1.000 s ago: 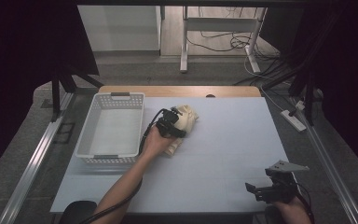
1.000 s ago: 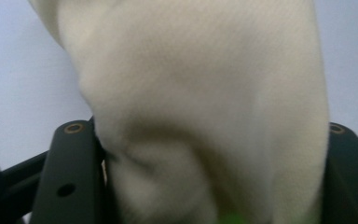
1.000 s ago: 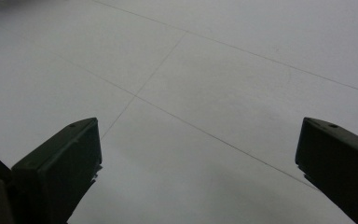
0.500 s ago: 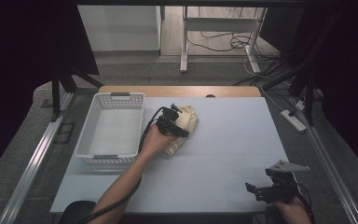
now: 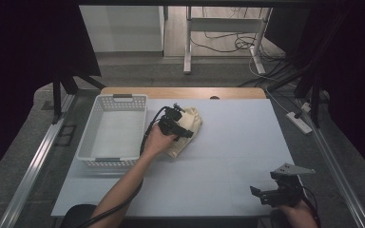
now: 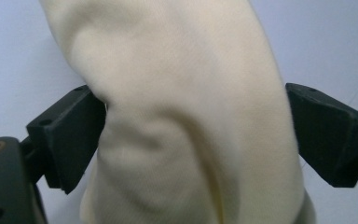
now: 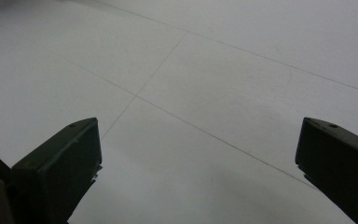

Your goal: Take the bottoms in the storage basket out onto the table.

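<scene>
Left jaws: just opened wide, straddling cream cloth [image 6: 186, 116], pads barely clear of it.
Left gripper [image 5: 175, 124]: atop cloth [image 5: 186, 130], long axis from 1 to 7 o'clock.
Basket [image 5: 91, 154]: at 9 o'clock, just beside.
Right gripper [image 5: 278, 192]: jaws spread, nothing between; well apart at 5 o'clock on counter [image 5: 233, 142].

Taking the basket [image 5: 113, 130] as landmark: it stands on the table [image 5: 228, 156], toward the table's left side and far half. Just right of the basket lies the cloth [image 5: 188, 128], on the table. The left tool [image 5: 177, 128] sits over the cloth's basket-side part, the cloth between its spread jaws, which have just been opening. The right tool [image 5: 278, 194] is well apart from the basket, far to its right and nearer the person, at the table's near right corner.
</scene>
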`<state>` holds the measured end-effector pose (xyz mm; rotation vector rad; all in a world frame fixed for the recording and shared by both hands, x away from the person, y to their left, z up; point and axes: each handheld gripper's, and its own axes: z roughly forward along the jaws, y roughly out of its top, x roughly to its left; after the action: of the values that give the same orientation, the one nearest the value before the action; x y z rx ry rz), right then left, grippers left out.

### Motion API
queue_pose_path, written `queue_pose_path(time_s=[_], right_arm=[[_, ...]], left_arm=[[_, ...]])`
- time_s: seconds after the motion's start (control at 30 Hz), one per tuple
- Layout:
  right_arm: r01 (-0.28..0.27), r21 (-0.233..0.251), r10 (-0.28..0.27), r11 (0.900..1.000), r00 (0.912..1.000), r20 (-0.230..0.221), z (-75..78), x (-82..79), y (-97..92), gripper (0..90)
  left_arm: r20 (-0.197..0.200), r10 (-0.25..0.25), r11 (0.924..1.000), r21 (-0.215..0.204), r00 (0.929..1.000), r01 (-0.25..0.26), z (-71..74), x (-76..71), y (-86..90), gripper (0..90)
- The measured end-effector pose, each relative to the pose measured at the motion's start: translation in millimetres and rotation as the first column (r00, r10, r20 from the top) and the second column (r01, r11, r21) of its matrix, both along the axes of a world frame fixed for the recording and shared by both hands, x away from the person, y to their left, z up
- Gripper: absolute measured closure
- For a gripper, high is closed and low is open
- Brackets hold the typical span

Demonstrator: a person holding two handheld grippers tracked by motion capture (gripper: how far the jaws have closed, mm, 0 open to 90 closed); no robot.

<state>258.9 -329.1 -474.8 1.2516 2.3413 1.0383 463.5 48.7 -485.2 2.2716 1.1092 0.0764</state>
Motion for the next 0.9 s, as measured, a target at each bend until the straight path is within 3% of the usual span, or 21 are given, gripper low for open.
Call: queue_pose_path(time_s=[0.43, 0.9], right_arm=[[-0.002, -0.001, 0.002, 1.0000, 1.0000, -0.001, -0.1, 0.0, 0.3, 0.6], [-0.005, -0.002, 0.005, 1.0000, 1.0000, -0.005, -0.2, 0.3, 0.4, 0.6]], left_arm=[[0.055, -0.001, 0.9994, -0.033, 0.9985, 0.003, 16.1, -7.3, 6.5, 8.7], [0.067, -0.009, 0.9989, -0.046, 0.9977, 0.012, 14.4, -10.9, 10.7, 6.2]])
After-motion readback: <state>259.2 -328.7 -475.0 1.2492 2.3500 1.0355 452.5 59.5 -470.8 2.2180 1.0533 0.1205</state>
